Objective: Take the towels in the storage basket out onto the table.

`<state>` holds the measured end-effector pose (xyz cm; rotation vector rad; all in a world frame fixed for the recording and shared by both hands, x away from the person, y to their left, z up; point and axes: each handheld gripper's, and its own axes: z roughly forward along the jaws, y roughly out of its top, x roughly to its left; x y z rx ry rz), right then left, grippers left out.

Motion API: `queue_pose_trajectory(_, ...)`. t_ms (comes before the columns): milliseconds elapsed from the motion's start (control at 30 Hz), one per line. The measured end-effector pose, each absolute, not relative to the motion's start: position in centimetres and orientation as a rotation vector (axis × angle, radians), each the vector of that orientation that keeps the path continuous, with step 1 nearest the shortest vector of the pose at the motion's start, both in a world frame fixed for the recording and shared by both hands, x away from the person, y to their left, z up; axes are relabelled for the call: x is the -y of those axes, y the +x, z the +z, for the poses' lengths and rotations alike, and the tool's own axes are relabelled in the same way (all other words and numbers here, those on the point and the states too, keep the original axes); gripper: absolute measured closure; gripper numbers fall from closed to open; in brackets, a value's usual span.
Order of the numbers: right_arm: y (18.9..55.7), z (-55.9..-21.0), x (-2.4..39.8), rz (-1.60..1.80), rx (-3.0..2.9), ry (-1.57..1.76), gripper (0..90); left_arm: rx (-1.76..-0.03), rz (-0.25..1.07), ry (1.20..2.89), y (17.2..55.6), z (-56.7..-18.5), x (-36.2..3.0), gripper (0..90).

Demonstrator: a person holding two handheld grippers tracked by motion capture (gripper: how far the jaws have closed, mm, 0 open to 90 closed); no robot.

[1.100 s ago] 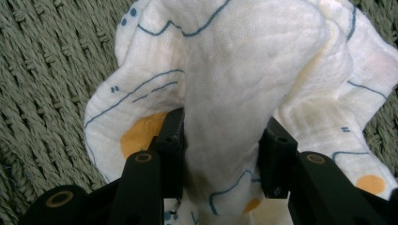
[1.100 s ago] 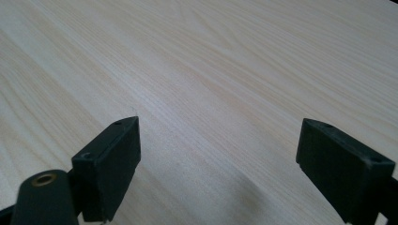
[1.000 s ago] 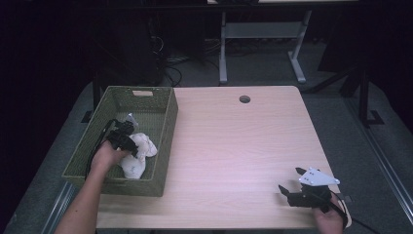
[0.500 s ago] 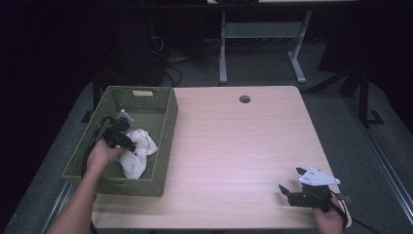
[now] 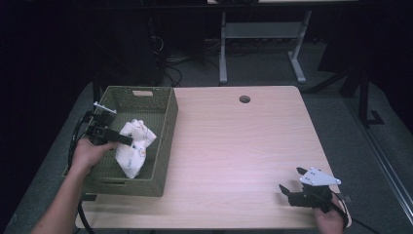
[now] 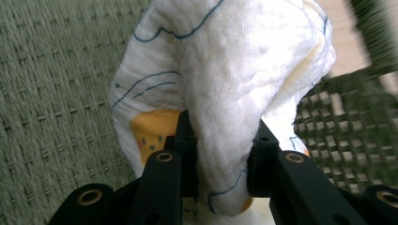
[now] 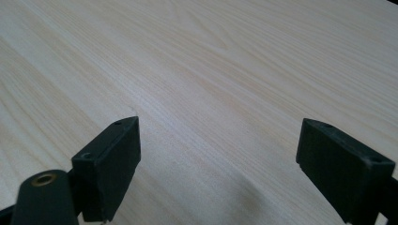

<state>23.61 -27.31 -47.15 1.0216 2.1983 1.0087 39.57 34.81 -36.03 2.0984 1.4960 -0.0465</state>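
In the high view, a green woven basket (image 5: 165, 141) sits at the left end of a light wooden table (image 5: 238, 146), and a white printed cloth (image 5: 134, 148) lies bunched inside it. The left gripper (image 5: 124, 140), held in a hand that comes over the basket's left wall, points across the basket and has its jaws on the upper left part of the cloth. The right gripper (image 5: 287, 187) rests near the table's front right corner, well apart from the basket, with a grey three-cornered plate on top and its jaws spread over bare wood. In the left gripper view, the two black jaws have just been closing and now pinch a thick fold of the cloth (image 6: 225, 89) between them; blue line drawings and a yellow patch show on the fabric, and the basket's weave (image 6: 51, 108) lies behind it. In the right gripper view, the jaws stand wide apart with nothing between them, above the pale wood grain of the table (image 7: 220, 89).
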Motion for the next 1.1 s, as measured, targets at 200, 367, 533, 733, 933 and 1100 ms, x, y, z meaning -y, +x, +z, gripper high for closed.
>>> queue_pose_trajectory(200,23.6,-47.1,27.4,1.014,-2.192,1.023,13.7,-1.451,-0.076,2.024,39.1,-34.5,-35.3,70.9)
queue_pose_trajectory(367,23.5,-47.0,27.5,1.014,-2.19,1.019,13.7,-1.433,-0.072,1.995,38.7,-33.5,-35.5,70.8)
queue_pose_trajectory(533,23.5,-47.0,27.6,1.013,-2.187,1.02,13.7,-1.423,-0.078,1.96,38.4,-32.5,-36.1,70.8)
queue_pose_trajectory(733,23.5,-46.9,27.6,1.012,-2.186,1.02,13.7,-1.404,-0.097,1.906,37.8,-31.5,-36.5,70.8)
queue_pose_trajectory(933,23.5,-46.9,27.6,1.014,-2.184,1.022,13.7,-1.386,-0.108,1.894,37.6,-31.1,-36.5,70.7)
queue_pose_trajectory(1100,23.5,-46.9,27.7,1.014,-2.181,1.027,13.7,-1.36,-0.121,1.874,37.6,-30.6,-36.2,70.7)
